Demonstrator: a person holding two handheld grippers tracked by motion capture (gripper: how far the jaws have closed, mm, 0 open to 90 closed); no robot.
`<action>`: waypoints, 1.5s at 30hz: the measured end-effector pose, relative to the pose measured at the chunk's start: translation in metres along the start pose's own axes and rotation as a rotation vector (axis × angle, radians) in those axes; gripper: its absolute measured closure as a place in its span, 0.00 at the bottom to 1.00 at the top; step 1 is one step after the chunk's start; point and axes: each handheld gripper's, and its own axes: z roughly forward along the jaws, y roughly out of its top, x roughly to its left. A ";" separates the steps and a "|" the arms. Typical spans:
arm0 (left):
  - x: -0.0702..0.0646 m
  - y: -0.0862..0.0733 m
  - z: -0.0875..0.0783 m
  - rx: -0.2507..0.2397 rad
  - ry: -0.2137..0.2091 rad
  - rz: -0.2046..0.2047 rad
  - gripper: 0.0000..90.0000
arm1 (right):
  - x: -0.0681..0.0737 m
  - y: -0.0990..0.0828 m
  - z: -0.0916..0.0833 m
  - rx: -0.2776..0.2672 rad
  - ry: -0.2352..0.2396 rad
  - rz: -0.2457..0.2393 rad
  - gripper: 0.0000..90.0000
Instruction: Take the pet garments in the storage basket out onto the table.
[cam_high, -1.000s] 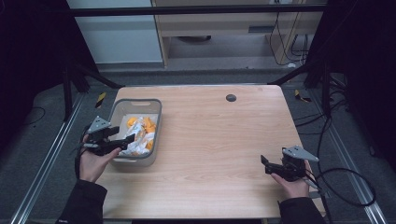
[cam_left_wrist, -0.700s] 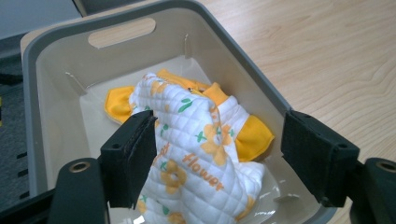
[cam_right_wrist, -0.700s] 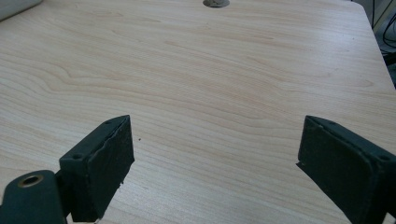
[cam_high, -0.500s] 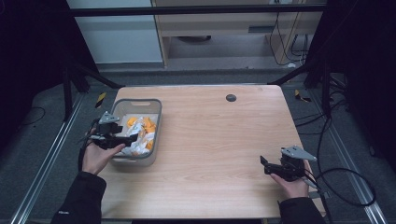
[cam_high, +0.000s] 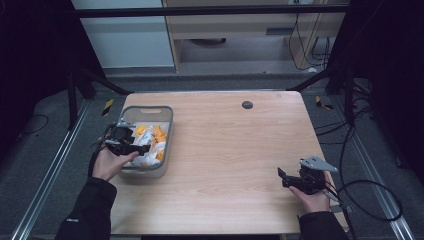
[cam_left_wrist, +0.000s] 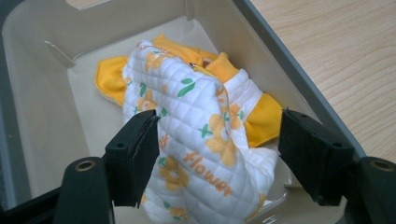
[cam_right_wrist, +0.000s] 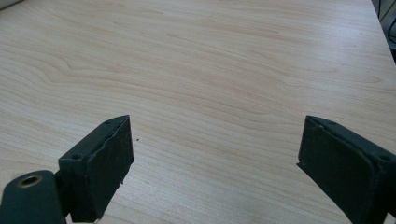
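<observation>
The quilted floral garment (cam_left_wrist: 201, 140) in the grey bin (cam_left_wrist: 303, 88) is straddled by the left gripper (cam_left_wrist: 217, 156), jaws just narrowing (pads not yet pressing); the right gripper (cam_right_wrist: 215, 158) is held spread over the table (cam_right_wrist: 210, 56).

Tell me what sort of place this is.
Probably a lab or workshop set up for recording handling tasks: a bare wooden table inside a dark frame, cables trailing over grey carpet, and a grey bin holding a quilted flowered garment.
</observation>
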 end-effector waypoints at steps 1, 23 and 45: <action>0.000 0.001 0.002 0.003 0.003 -0.001 0.33 | 0.000 0.000 0.000 0.000 0.001 0.000 0.11; 0.005 0.004 0.034 0.137 0.049 -0.020 0.38 | 0.001 0.000 0.001 0.021 0.019 -0.008 0.11; 0.011 0.000 0.037 0.175 0.072 -0.066 0.83 | 0.001 -0.002 0.004 0.048 0.030 -0.015 0.11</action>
